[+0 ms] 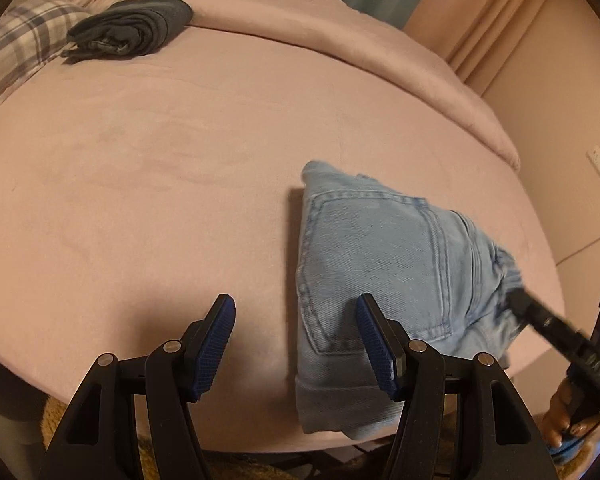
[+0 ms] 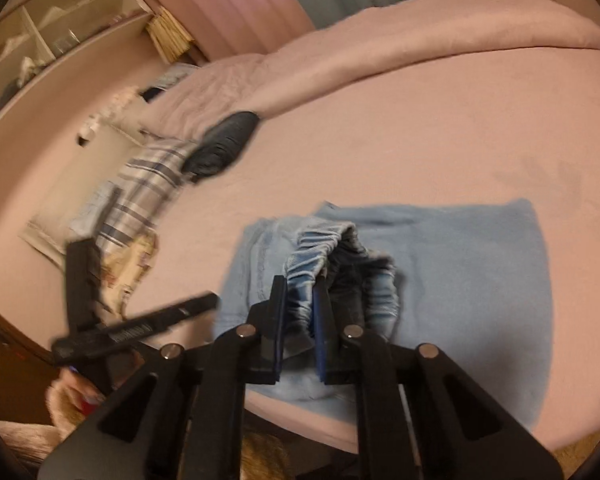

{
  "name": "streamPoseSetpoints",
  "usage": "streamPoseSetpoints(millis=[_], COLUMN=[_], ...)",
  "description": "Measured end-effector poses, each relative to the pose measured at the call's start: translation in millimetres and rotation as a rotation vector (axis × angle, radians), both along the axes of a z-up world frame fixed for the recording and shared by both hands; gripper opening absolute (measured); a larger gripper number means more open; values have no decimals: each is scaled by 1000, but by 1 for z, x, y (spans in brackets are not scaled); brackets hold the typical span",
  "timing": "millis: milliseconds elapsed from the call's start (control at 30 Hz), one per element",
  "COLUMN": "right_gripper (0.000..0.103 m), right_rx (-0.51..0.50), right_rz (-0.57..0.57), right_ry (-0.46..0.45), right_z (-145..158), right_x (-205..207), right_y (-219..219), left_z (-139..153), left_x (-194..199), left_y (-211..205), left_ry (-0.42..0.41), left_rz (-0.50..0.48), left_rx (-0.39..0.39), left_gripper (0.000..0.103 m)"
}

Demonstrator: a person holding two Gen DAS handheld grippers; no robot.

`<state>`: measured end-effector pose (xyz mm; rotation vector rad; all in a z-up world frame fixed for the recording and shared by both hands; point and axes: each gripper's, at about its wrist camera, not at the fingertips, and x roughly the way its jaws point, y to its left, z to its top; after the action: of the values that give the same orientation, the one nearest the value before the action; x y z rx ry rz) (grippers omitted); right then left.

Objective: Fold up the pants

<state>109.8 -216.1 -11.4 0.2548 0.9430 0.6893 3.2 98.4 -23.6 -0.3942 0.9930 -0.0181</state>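
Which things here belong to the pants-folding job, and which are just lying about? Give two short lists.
Part of the job:
- light blue jeans on the bed
- right claw, shut on a bunched fold of the jeans
- left claw, open beside the jeans
- pink bed

Just lying about:
- dark folded garment
- plaid pillow
- wall shelves

Quantities: one pair of light-blue jeans [image 1: 384, 248], one dark folded garment [image 1: 134, 28] (near the headboard end), one plaid pillow [image 1: 16, 48], one bed [image 1: 160, 160], two grippers: left gripper [image 1: 296, 344], right gripper [image 2: 300, 312].
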Motion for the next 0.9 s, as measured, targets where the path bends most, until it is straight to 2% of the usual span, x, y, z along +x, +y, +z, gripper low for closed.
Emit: streamPoseSetpoints(millis=[100, 200, 267, 333, 400, 467, 600, 733, 800, 867, 900], right_gripper=[12, 16, 26, 54, 62, 62, 62, 62, 54, 39, 32], right_rx=[-38, -58, -66, -104, -127, -71, 62, 159, 175, 137, 149], right_rz=[-19, -29, -35, -56, -91, -92, -81, -8, -6, -22, -17], right_ry=[61, 81, 79, 77, 93, 138, 286, 336, 365, 317, 311], right_z=[-27, -42, -41, -36, -34, -37, -55, -69, -82, -78, -74], right_x=[-1, 3, 4, 6, 8, 10, 20, 30, 34, 32, 30], right_y=[-2, -8, -12, -15, -24, -37, -45, -27, -14, -9, -10], left_z=[-9, -13, -15, -20, -26, -30, -32, -30, -29, -25, -21], left_x=[3, 4, 4, 4, 5, 4, 3, 0, 0, -2, -4], left_y=[-4, -8, -6, -6, -4, -1, 6, 5, 7, 10, 12], left_ry=[6, 4, 1, 2, 8, 9, 12, 1, 3, 7, 3], left_rz=[-15, -27, -24, -18, -12, -1, -1, -11, -12, -11, -10], left_rx=[36, 87, 105, 109, 97, 67, 21, 28, 24, 0, -21], left_gripper=[61, 61, 61, 61, 61, 61, 61, 61, 61, 61, 61])
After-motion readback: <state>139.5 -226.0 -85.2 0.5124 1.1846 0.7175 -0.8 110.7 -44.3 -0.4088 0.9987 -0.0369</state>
